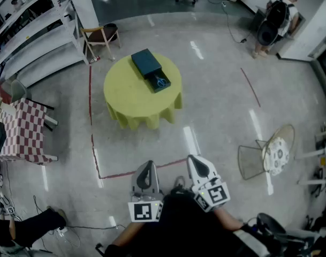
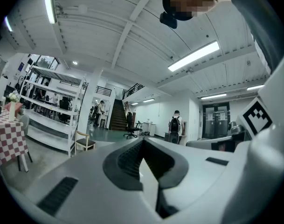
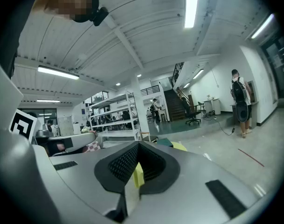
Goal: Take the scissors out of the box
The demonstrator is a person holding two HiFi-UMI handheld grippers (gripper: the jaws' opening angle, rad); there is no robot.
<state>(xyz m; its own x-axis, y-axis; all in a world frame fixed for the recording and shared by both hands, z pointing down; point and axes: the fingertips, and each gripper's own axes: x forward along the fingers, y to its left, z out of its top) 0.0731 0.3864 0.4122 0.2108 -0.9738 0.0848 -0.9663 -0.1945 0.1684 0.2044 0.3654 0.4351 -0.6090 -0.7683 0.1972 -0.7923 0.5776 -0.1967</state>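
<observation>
A dark teal box (image 1: 145,62) lies on a round table with a yellow cloth (image 1: 125,98), a few steps ahead of me. Its drawer end is slid out toward the right, and blue-handled scissors (image 1: 161,82) lie in it. Both grippers are held low, close to my body and far from the table. The left gripper (image 1: 146,167) and right gripper (image 1: 197,165) are shut with nothing in them. In the right gripper view, the yellow table (image 3: 179,146) and the box (image 3: 164,142) peek just above the shut gripper (image 3: 138,146). The left gripper view shows its shut gripper (image 2: 142,143) only.
A wooden chair (image 1: 101,36) stands behind the table, beside white shelving (image 1: 34,31). A checkered-cloth table (image 1: 21,130) is at the left, and a wire chair (image 1: 270,154) at the right. A red tape line (image 1: 91,122) marks the floor. A person with a backpack (image 1: 278,17) stands far right.
</observation>
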